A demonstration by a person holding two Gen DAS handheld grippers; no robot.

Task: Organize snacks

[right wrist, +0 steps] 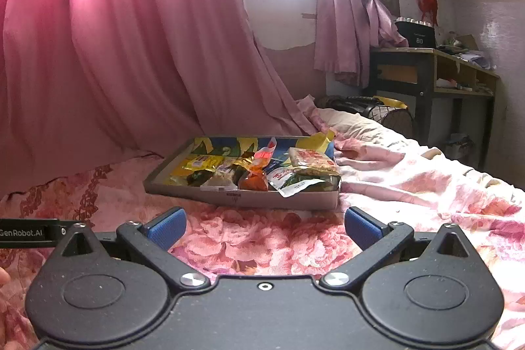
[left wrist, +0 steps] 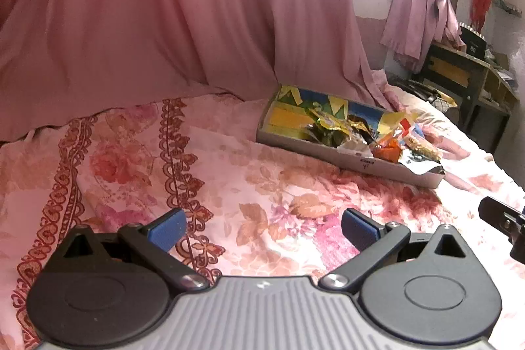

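Right wrist view: shallow cardboard tray [right wrist: 262,200] sits on the floral bedsheet [right wrist: 262,238], just ahead of the right gripper [right wrist: 264,227]. Snack packets [right wrist: 249,173] piled loose inside, an orange-red pouch [right wrist: 252,179] near the front wall, a white-edged packet [right wrist: 295,187] lapping over the rim.

Risks, as judged: bed is soft, so a downward press may tip the tray and spill packets; glossy wrappers could slip from the pads; the overhanging packet may drag out.

Right gripper: jaws spread wide, nothing between them, touching nothing. Left gripper [left wrist: 262,227]: likewise spread wide and empty, over bare sheet, tray [left wrist: 328,153] ahead to its right.
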